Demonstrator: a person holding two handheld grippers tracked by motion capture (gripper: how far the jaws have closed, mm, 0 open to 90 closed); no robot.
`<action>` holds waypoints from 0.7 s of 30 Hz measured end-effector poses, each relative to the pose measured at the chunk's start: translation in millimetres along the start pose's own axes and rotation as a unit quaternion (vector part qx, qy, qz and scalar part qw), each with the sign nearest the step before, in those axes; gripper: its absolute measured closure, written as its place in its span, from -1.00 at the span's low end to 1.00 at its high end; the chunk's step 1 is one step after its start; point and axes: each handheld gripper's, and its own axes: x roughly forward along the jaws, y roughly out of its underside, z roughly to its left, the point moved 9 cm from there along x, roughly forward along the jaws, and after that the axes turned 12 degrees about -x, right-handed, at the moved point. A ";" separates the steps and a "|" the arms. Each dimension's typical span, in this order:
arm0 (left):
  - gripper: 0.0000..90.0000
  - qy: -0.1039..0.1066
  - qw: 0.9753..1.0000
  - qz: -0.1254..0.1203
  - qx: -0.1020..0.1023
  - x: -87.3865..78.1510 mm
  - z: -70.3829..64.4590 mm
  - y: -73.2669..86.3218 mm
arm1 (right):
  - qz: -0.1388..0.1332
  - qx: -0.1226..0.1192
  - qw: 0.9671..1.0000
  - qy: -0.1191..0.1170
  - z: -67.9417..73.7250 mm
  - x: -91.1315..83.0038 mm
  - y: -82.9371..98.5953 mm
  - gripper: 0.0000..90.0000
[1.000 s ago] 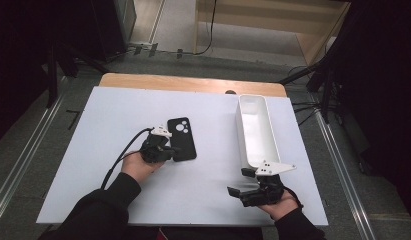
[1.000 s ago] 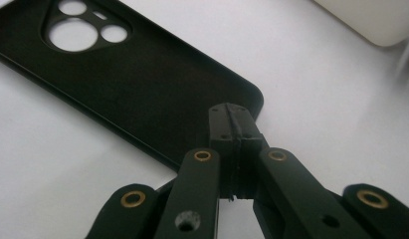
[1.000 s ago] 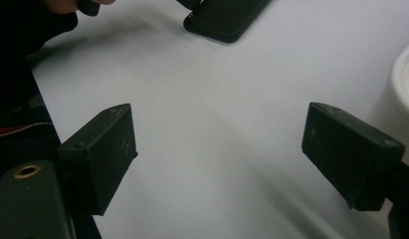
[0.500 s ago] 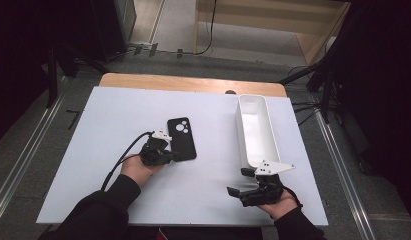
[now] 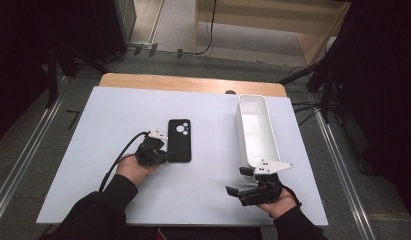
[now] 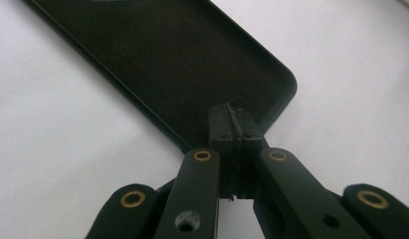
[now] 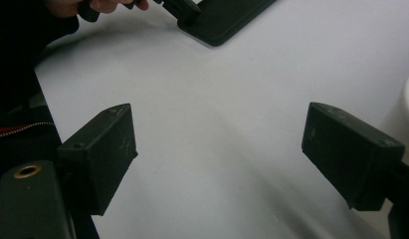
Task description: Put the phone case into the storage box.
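Observation:
A black phone case (image 5: 179, 140) lies flat on the white tabletop (image 5: 93, 150), camera cut-outs at its far end. My left gripper (image 5: 164, 156) sits at the case's near left edge. In the left gripper view its jaws are pressed together across the thin rim of the phone case (image 6: 192, 64), so the left gripper (image 6: 235, 124) is shut on that rim. My right gripper (image 5: 237, 181) rests low near the table's front right, jaws wide apart and holding nothing. The right gripper (image 7: 219, 154) faces bare table, with the phone case (image 7: 227, 17) and left gripper (image 7: 184, 10) beyond.
A long white rectangular bin (image 5: 255, 130) stands lengthwise on the right side of the table, just beyond the right gripper; its wall (image 7: 408, 104) shows at the right gripper view's edge. A cable (image 5: 120, 152) trails from the left gripper. A wooden strip (image 5: 193, 82) borders the far edge.

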 end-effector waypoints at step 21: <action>0.98 -0.022 1.000 0.006 -0.022 -19.2 30.3 4.8 | -0.003 -0.002 1.000 -0.003 0.4 -0.1 -1.4 -0.73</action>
